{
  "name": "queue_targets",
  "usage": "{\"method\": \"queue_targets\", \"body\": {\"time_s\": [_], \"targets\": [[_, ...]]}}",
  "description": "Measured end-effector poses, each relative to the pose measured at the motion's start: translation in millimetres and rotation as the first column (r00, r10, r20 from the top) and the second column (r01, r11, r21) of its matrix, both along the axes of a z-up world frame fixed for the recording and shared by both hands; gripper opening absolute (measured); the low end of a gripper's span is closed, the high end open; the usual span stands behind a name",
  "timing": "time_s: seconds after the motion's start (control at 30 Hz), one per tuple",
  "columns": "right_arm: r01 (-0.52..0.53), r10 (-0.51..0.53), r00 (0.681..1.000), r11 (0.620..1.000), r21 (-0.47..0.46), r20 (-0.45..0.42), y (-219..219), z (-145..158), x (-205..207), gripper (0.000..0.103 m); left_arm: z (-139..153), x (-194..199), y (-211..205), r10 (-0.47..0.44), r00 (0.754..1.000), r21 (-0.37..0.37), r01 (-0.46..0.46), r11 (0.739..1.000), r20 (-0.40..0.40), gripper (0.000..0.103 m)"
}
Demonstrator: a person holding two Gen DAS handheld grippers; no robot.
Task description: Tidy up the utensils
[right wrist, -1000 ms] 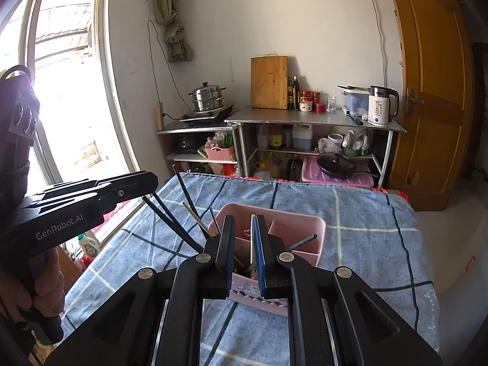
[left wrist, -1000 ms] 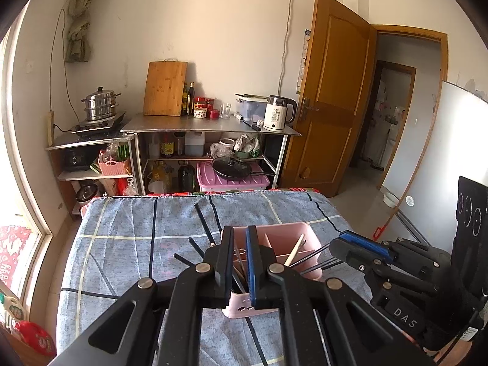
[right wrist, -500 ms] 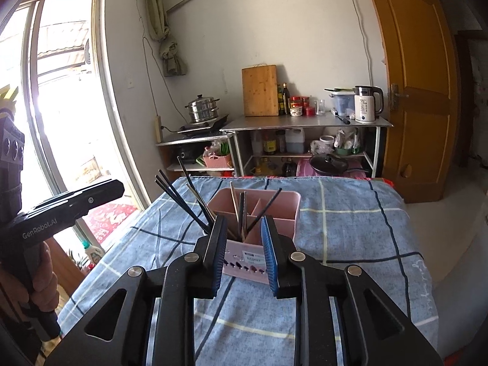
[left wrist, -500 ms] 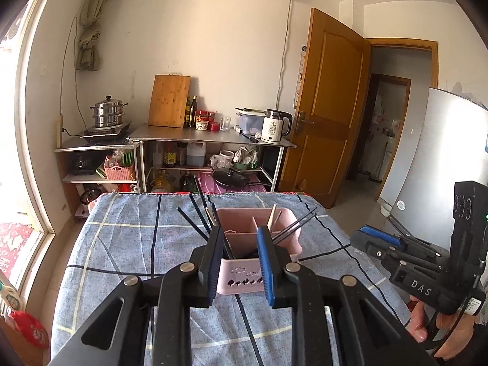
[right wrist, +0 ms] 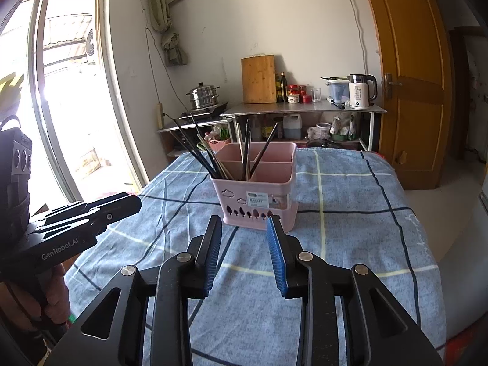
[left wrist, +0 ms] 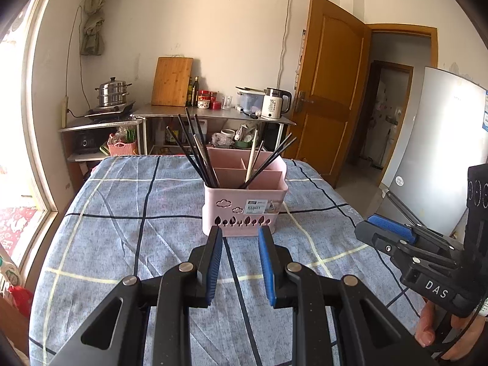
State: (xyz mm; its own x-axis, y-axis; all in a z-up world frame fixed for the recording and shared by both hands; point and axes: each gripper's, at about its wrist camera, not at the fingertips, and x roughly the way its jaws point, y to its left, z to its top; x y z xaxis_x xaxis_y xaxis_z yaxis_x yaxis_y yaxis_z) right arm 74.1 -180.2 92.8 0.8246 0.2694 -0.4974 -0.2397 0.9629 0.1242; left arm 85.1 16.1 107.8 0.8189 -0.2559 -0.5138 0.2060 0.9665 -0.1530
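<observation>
Both tongs pulled back from pink basket (left wrist: 244, 204), parted wider, empty | left tongs (left wrist: 239, 238), right tongs (right wrist: 244, 228): basket at 12 o'clock on counter (left wrist: 106, 213) | chopsticks (left wrist: 195, 149) upright, fanned | left marginally nearer.

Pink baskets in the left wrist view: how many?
2. The table basket holds chopsticks; the shelf basket sits below the steamer. Others may be hidden behind.

Two wrist cameras look forward along their own fingers, low over a blue checked surface (left wrist: 106, 228). Both face the pink utensil basket (left wrist: 244, 210) (right wrist: 259, 204) nearby, the left view from its left, the right from its right.
</observation>
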Motion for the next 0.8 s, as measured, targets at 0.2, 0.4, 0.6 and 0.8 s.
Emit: {"method": "queue_targets", "body": {"time_s": [0.2, 0.4, 0.6, 0.8], "targets": [[0.01, -0.01, 1.0, 1.0, -0.004, -0.015, 1.1, -17.0, -21.8, 0.034, -15.0, -20.0, -0.5, 0.015, 1.0, -0.012, -0.015, 1.0, 0.006, 0.024], [0.023, -0.023, 1.0, 1.0, -0.013, -0.014, -0.4, -28.1, -36.9, 0.035, -26.7, -38.4, 1.3, 0.022, 1.0, -0.019, -0.021, 1.0, 0.016, 0.024], [0.033, -0.033, 0.999, 0.999, -0.027, 0.008, -2.4, -32.0, -47.4, 0.035, -41.2, -52.7, 4.8, 0.031, 0.999, -0.019, -0.031, 0.999, 0.014, 0.024], [0.04, -0.038, 0.998, 0.998, -0.046, 0.042, 0.1, -38.3, -57.3, 0.035, -53.5, -61.9, 4.8, 0.05, 0.998, 0.019, -0.051, 0.999, 0.041, 0.024]]}}
